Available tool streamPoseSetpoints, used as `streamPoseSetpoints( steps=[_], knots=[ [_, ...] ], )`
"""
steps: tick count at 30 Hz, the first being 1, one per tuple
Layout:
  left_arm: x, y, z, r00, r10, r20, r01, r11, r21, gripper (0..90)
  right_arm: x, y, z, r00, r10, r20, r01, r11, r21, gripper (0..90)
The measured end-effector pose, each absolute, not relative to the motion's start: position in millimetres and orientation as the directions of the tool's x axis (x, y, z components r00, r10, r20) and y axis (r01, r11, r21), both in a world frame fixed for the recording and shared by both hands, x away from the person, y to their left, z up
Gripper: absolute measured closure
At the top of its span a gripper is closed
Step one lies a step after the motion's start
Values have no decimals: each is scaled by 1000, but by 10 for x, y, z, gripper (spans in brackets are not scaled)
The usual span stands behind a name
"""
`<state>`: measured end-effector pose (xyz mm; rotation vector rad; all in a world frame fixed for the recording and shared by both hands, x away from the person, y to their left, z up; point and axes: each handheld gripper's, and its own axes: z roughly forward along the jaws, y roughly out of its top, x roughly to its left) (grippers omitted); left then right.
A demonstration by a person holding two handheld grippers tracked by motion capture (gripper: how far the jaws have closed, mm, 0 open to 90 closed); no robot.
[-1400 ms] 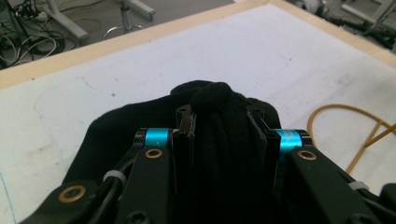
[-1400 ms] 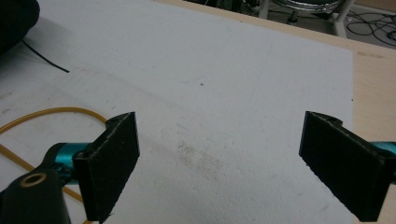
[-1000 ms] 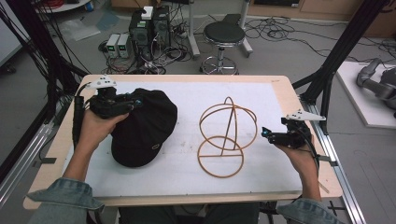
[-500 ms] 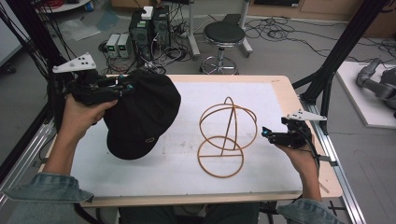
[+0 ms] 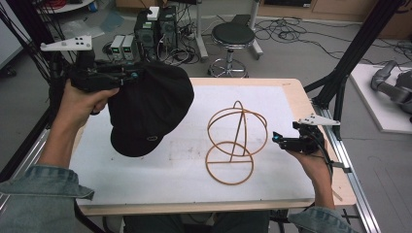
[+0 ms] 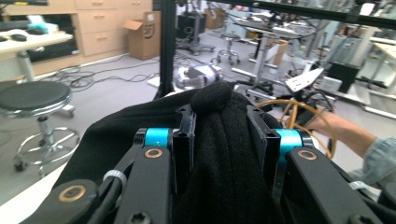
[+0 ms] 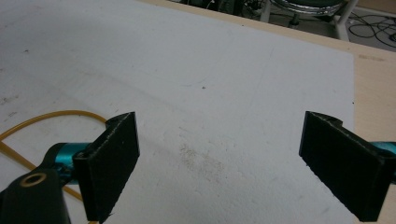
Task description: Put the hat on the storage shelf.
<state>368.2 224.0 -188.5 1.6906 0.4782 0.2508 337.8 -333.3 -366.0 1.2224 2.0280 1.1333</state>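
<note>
A black cap (image 5: 148, 109) hangs in the air over the table's left half, brim down, held by my left gripper (image 5: 127, 76), which is shut on its fabric. In the left gripper view the cap's cloth (image 6: 219, 154) bulges between both jaws. A golden wire stand (image 5: 234, 141), a sphere of hoops on a ring base, stands right of the middle of the white mat (image 5: 184, 170). My right gripper (image 5: 279, 141) rests low at the right edge, open, jaws wide apart over bare mat (image 7: 219, 121); a piece of the wire stand's ring (image 7: 42, 116) lies at its left.
The white mat covers a wooden table (image 5: 296, 92). Black frame posts (image 5: 350, 58) rise at the right, a rail (image 5: 352, 179) runs along the right edge. A stool (image 5: 233, 36) and electronics boxes (image 5: 145, 31) stand on the floor behind the table.
My left gripper has lifted the cap off the mat and carried it up and back; the cap now hangs open side toward the stand. The right gripper has stayed put.
</note>
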Motion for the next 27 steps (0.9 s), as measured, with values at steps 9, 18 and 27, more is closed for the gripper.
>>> streamPoseSetpoints(
  steps=[9,18,27],
  knots=[
    [3739,2059,-1745,934,344,-98,148,-121,981,673,3379,-3334,-3662,-466,885,-5,461,247,852,122],
    [3810,1741,-1633,959,263,-100,138,-127,982,671,3377,-3339,-3659,-466,885,-4,457,244,856,122],
    [3840,1381,-1562,977,194,-89,119,-149,982,669,3379,-3340,-3662,-467,884,-1,459,243,855,122]
  ],
)
